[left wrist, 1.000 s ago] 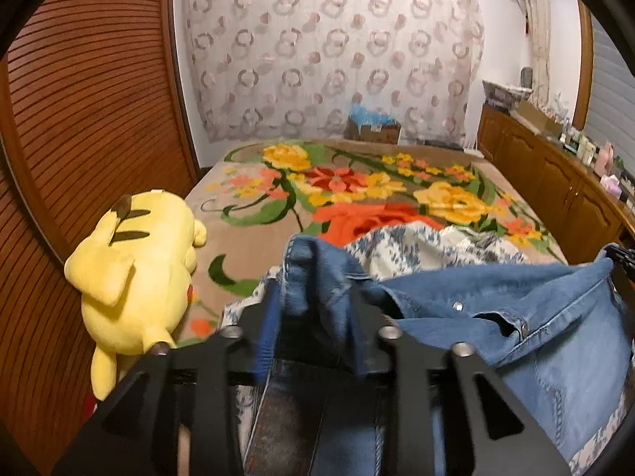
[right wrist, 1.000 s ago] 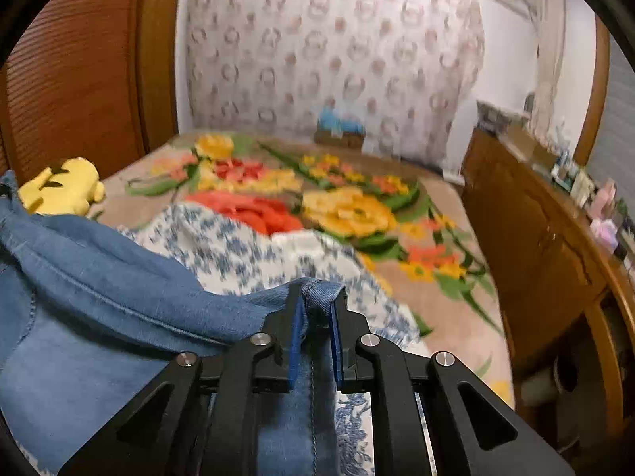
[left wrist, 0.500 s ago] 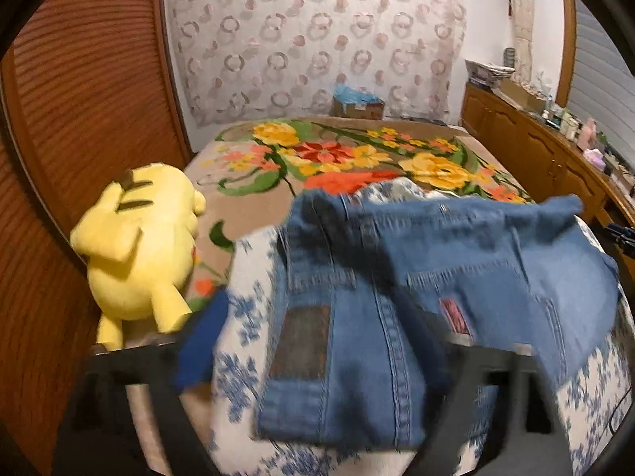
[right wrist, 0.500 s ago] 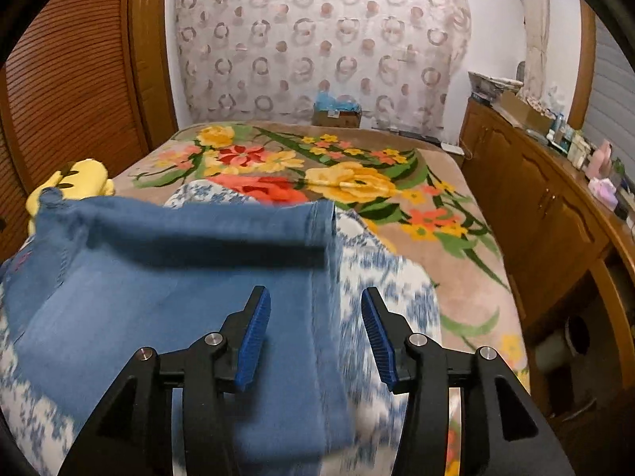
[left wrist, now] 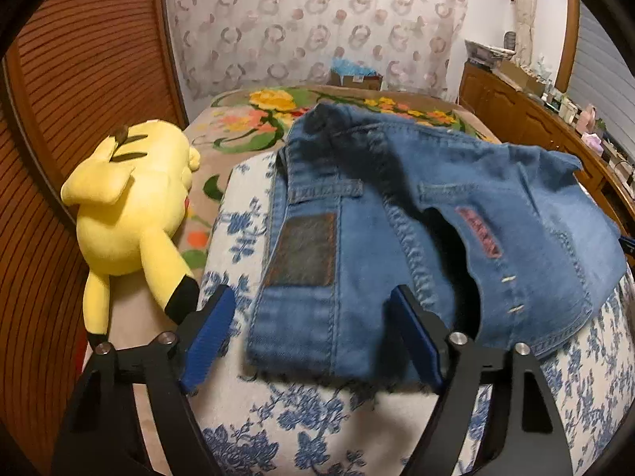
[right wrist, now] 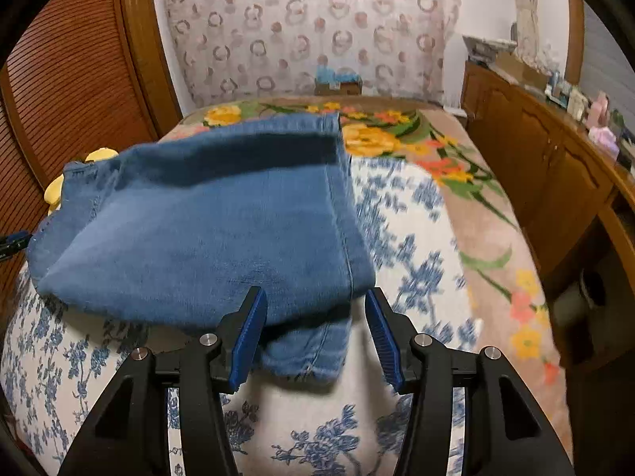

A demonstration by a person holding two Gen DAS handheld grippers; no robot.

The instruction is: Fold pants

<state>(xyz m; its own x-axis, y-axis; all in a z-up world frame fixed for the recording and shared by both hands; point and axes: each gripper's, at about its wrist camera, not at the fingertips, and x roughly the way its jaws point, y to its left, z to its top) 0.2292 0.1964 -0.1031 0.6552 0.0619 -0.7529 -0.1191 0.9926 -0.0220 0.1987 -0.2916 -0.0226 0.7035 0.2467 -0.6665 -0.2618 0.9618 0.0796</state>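
A cardboard box [left wrist: 355, 79] sits at the top centre of the left wrist view, against the patterned curtain [left wrist: 317, 20], with something blue heaped in it; what that is cannot be told.

The pants [left wrist: 397, 230] are blue denim, folded into a thick bundle lying on a white cloth with blue flowers [left wrist: 309, 416], in the middle of both views. From the left wrist, the waistband side faces up, with a dark leather patch [left wrist: 303, 250], a belt loop, and a small red label on a back pocket. From the right wrist, plain denim shows, with a side seam running down toward the lower centre.

The left gripper [left wrist: 313, 341] has its jaws apart, having just narrowed slightly, the pants' near edge between them untouched. The right gripper [right wrist: 313, 333] stands open, its jaws having just widened, with a hem corner lying loose between them.

A yellow plush toy [left wrist: 131, 206] lies at the left.
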